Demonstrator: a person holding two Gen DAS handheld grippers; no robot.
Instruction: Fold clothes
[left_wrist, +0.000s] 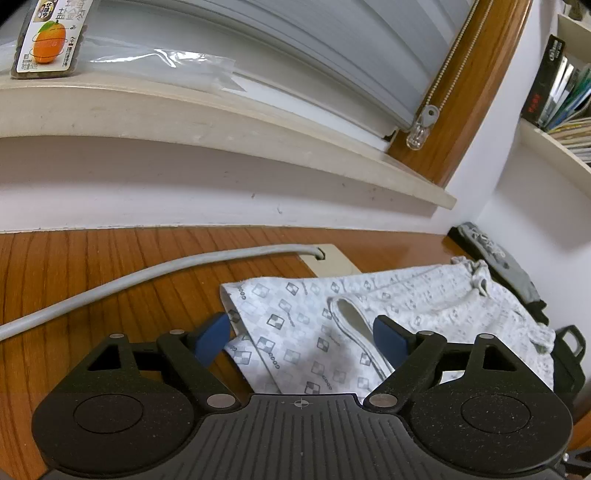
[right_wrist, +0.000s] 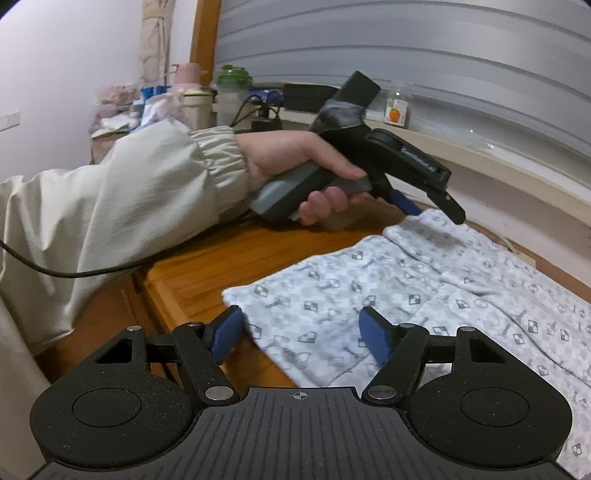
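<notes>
Both grippers are standing spread wide and holding nothing. Over on the left, the left gripper (left_wrist: 301, 332) is hovering low above the far leg hem of the patterned pyjama trousers (left_wrist: 295, 332), one blue pad out over bare wood and the other over the cloth. From the right wrist view, the left hand (right_wrist: 295, 173) is wrapping round that tool's handle, with the fingers pointing down at the hem.

Moving right, the trousers are lying spread on the wooden table (left_wrist: 110, 288), legs side by side, with the drawstring waistband (left_wrist: 476, 277) bunching up near the wall corner. A grey cable (left_wrist: 129, 280) is running across the wood beside them, apart from the cloth.

Further right, the right gripper (right_wrist: 301, 332) is hanging over the nearer leg hem (right_wrist: 258, 306), which is lying close to the table edge.

That fabric is looking thin, soft and light, so it should be drooping and sliding once lifted. Pinching each hem corner, where the stitched edge is doubling up, is probably offering the firmest hold.
</notes>
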